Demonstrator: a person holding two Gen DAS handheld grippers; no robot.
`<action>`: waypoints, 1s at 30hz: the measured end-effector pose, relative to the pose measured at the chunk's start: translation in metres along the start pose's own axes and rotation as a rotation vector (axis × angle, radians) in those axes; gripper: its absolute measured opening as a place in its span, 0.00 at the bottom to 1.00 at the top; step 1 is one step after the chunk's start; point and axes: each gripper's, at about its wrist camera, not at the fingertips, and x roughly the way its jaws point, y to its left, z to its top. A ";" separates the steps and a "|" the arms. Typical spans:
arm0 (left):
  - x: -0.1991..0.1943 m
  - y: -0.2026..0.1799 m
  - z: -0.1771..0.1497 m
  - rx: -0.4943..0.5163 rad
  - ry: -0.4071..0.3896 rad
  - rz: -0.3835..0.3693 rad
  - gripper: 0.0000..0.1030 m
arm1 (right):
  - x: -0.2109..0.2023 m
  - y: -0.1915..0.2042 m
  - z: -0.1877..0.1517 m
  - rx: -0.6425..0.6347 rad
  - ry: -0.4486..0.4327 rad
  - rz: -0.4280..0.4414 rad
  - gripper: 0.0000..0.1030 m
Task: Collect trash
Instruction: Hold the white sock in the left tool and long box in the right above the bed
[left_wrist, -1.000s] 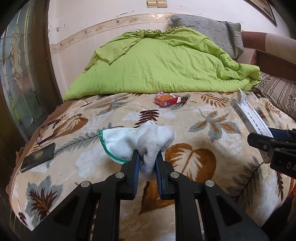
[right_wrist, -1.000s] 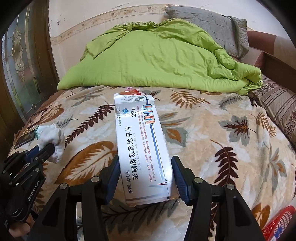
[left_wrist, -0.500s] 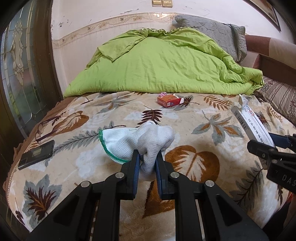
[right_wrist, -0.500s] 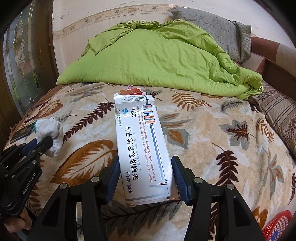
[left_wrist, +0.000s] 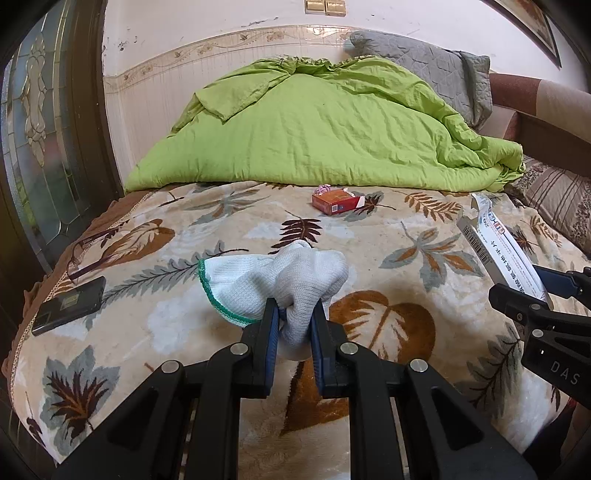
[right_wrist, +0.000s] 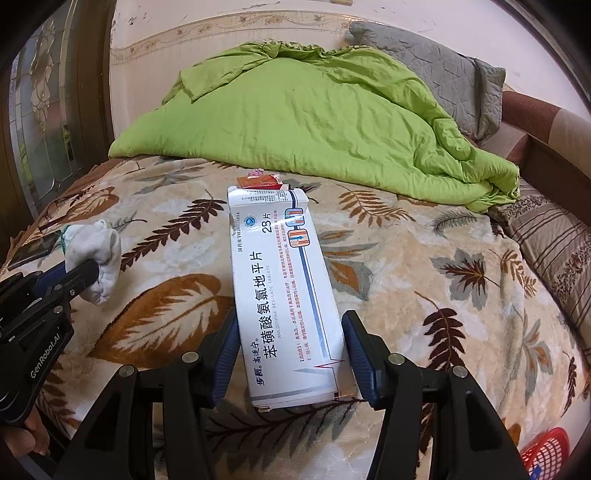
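Note:
A crumpled white glove (left_wrist: 280, 284) with a green cuff is pinched in my left gripper (left_wrist: 294, 317), which is shut on it above the leaf-patterned blanket (left_wrist: 369, 258). The same glove (right_wrist: 96, 254) shows at the left of the right wrist view. My right gripper (right_wrist: 290, 332) is shut on a long white medicine box (right_wrist: 282, 288), held lengthwise between its blue pads; that box (left_wrist: 498, 251) appears at the right edge of the left wrist view. An open orange cigarette pack (left_wrist: 336, 201) lies further back on the blanket, with a small pink wrapper (left_wrist: 322, 189) behind it.
A green quilt (left_wrist: 325, 129) is heaped across the back of the bed, with a grey pillow (left_wrist: 424, 66) behind it. A black phone (left_wrist: 68, 304) lies at the bed's left edge. A red basket (right_wrist: 546, 454) shows at the lower right. A glass-panelled door (left_wrist: 40, 140) stands on the left.
Both views have tilted slightly, so the bed sits a little lower in frame. The glove and the medicine box stay held as before.

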 end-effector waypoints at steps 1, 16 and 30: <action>0.000 0.000 0.000 0.000 0.001 -0.002 0.15 | 0.000 0.000 0.000 0.000 -0.001 -0.001 0.58; 0.000 -0.002 -0.001 -0.002 0.004 -0.012 0.15 | 0.000 -0.004 0.001 0.028 -0.001 0.026 0.58; 0.000 -0.004 -0.002 0.007 -0.002 -0.013 0.15 | 0.000 -0.004 0.001 0.043 0.002 0.042 0.58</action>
